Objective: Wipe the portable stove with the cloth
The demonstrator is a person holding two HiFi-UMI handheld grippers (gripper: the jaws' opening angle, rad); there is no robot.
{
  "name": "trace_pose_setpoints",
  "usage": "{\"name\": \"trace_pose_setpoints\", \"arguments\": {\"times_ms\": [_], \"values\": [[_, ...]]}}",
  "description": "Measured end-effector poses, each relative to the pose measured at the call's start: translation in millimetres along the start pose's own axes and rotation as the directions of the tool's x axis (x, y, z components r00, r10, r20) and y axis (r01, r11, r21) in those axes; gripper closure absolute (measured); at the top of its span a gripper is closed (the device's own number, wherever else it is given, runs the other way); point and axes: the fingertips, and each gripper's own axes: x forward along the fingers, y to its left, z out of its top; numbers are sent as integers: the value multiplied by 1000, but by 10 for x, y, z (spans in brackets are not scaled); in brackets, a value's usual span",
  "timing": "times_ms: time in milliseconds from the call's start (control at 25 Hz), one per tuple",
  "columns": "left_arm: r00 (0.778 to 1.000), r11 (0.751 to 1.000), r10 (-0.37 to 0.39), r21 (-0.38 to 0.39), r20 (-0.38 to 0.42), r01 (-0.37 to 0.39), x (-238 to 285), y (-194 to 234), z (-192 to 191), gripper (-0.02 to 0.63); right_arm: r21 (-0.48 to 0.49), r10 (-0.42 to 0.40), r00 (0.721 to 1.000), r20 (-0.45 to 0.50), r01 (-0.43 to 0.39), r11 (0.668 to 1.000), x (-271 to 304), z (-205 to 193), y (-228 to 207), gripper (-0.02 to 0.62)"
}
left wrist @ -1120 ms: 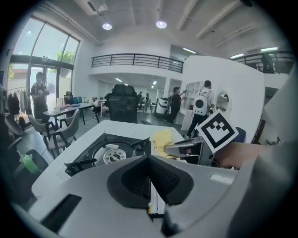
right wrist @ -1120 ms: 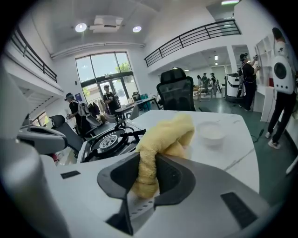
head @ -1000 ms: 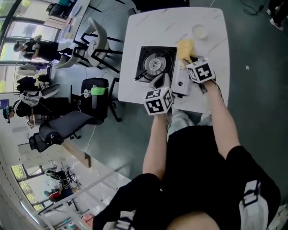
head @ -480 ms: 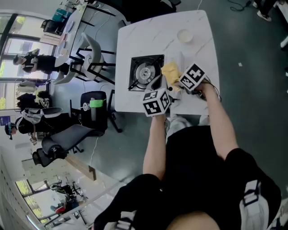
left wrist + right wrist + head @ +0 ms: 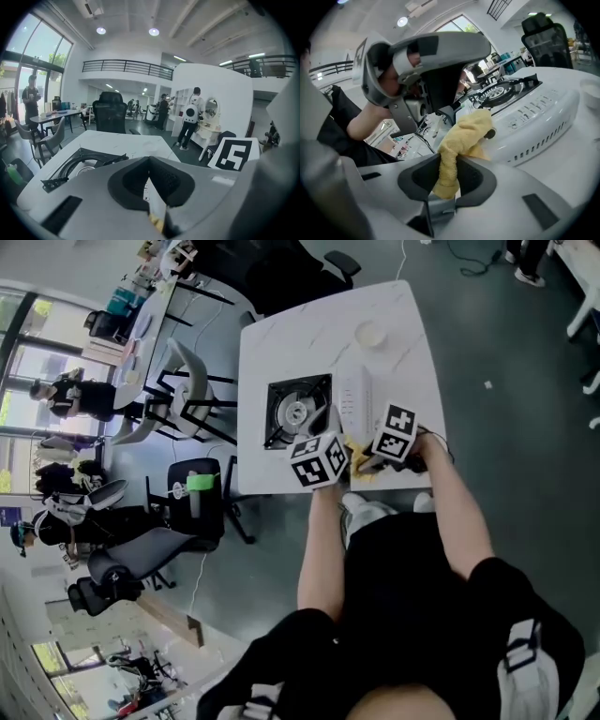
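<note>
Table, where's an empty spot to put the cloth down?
Bare table: the far left corner beyond the stove, left of the small dish, and the strip between stove and right edge. Crowded: the near edge, with left gripper, right gripper and cloth.

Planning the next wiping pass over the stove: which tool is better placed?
Right. The right tool grips the yellow cloth at the stove's side; the left tool holds no cloth.
</note>
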Motion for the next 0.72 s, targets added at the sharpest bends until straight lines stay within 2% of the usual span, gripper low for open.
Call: {"name": "trace_pose_setpoints", "arguments": {"times_ms": [40, 120, 200, 240, 320, 400, 440, 520, 600, 680, 720], "values": [[1000, 1000, -10, -17, 9, 10, -21, -28, 32, 612, -14, -5, 1000, 21, 6, 1000, -77, 34, 25, 511], [998, 996, -35, -75, 57, 39, -90, -100, 209, 612, -33, -68, 995, 74, 71, 997, -333, 165, -11, 511], [990, 995, -49, -81, 130, 60, -165, -171, 508, 612, -64, -200, 977, 79, 205, 977, -658, 353, -147, 511], [986, 996, -51, -63, 159, 62, -199, -191, 638, 612, -95, -281, 958, 61, 286, 954, -811, 461, -228, 511], [979, 997, -54, -39, 199, 63, -273, -207, 795, 612, -150, -426, 903, 53, 429, 891, -1103, 727, -335, 509], [975, 998, -55, -29, 216, 63, -363, -200, 835, 612, -152, -517, 844, 140, 535, 831, -1404, 1055, -301, 509], [975, 998, -50, -25, 217, 56, -405, -175, 830, 612, -137, -548, 810, 209, 579, 804, -1561, 1212, -243, 509], [976, 999, -27, -26, 217, 34, -468, -75, 830, 612, -93, -603, 724, 334, 662, 743, -1872, 1456, -113, 508], [974, 999, 3, -42, 226, 6, -508, 72, 860, 612, -73, -666, 643, 377, 738, 671, -2093, 1591, -28, 508], [969, 998, 31, -54, 245, -19, -573, 201, 898, 612, -83, -700, 580, 416, 791, 606, -2221, 1720, 76, 508], [966, 998, 43, -52, 257, -31, -618, 242, 922, 612, -79, -698, 550, 459, 807, 585, -2271, 1790, 137, 508]]}}
